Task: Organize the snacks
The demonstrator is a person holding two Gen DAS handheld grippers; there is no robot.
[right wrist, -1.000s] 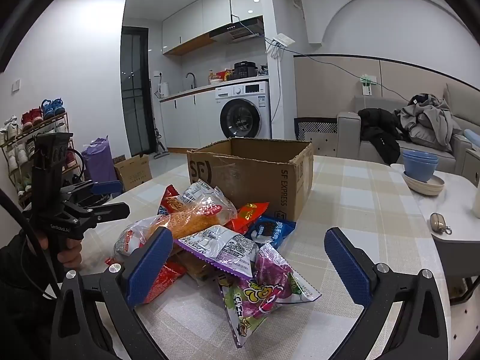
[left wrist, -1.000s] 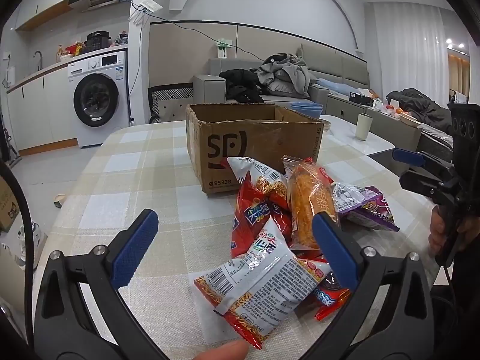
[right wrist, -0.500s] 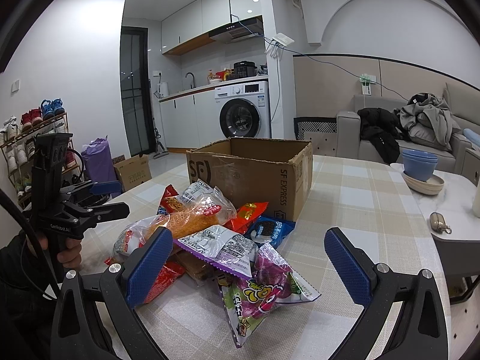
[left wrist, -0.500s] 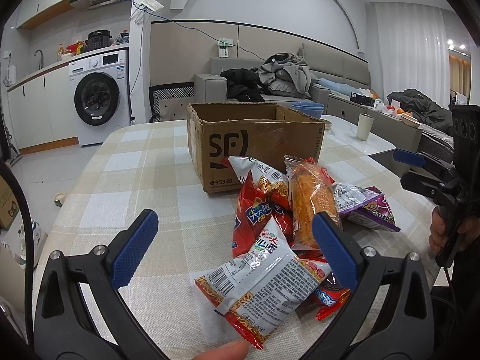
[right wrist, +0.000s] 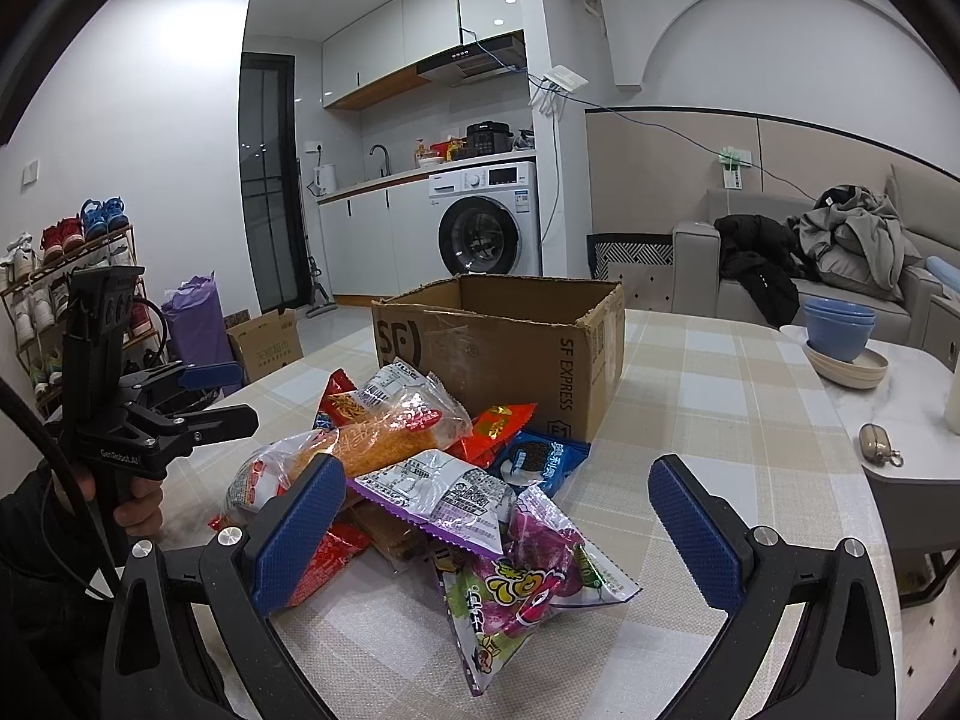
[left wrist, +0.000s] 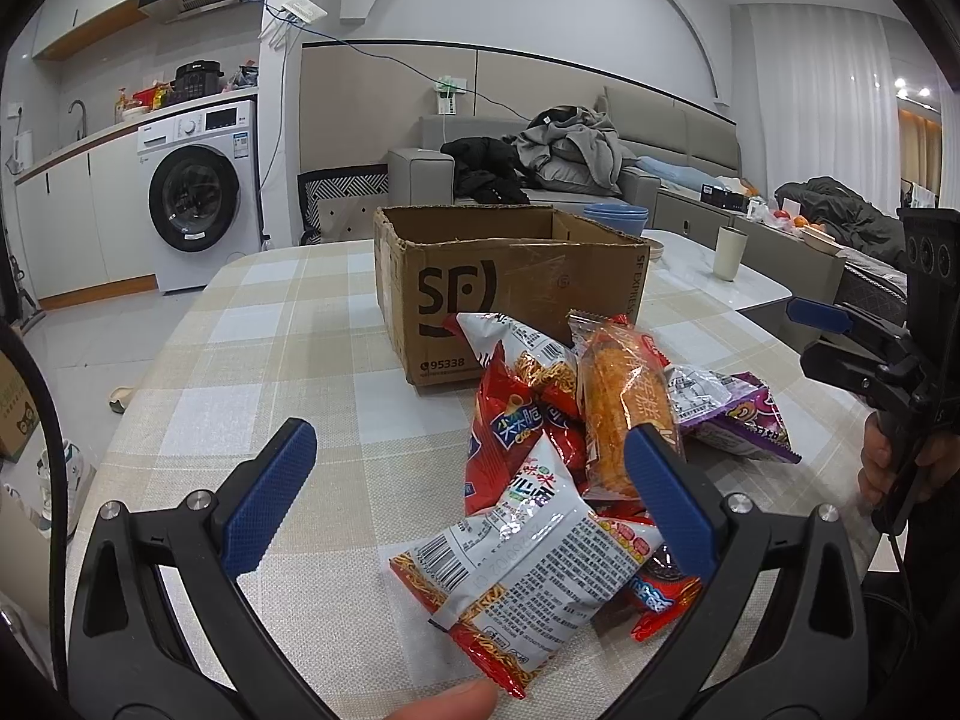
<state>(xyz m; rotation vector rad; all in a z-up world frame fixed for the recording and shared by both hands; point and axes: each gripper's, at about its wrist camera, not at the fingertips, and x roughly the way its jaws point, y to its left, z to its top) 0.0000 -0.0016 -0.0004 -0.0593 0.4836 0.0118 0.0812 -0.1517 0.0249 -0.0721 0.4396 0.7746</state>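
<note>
A pile of snack bags lies on the checked tablecloth in front of an open cardboard box (left wrist: 516, 288), which also shows in the right wrist view (right wrist: 498, 348). A white and red noodle-snack bag (left wrist: 528, 564) lies nearest my left gripper (left wrist: 468, 492), which is open and empty just above it. An orange bag (left wrist: 624, 402) and a red bag (left wrist: 510, 426) lie behind. My right gripper (right wrist: 498, 522) is open and empty over a purple bag (right wrist: 522, 588), with a silver-purple bag (right wrist: 444, 492) and a blue cookie pack (right wrist: 534, 456) beyond.
Blue bowls (right wrist: 840, 330) on a plate and a small pouch (right wrist: 876, 444) sit on a white side table at the right. A cup (left wrist: 729, 252) stands there too. A sofa with clothes and a washing machine (right wrist: 486, 222) are behind the table.
Both grippers have barely moved; the left view has shifted very slightly toward the box. Nothing was taken hold of.
</note>
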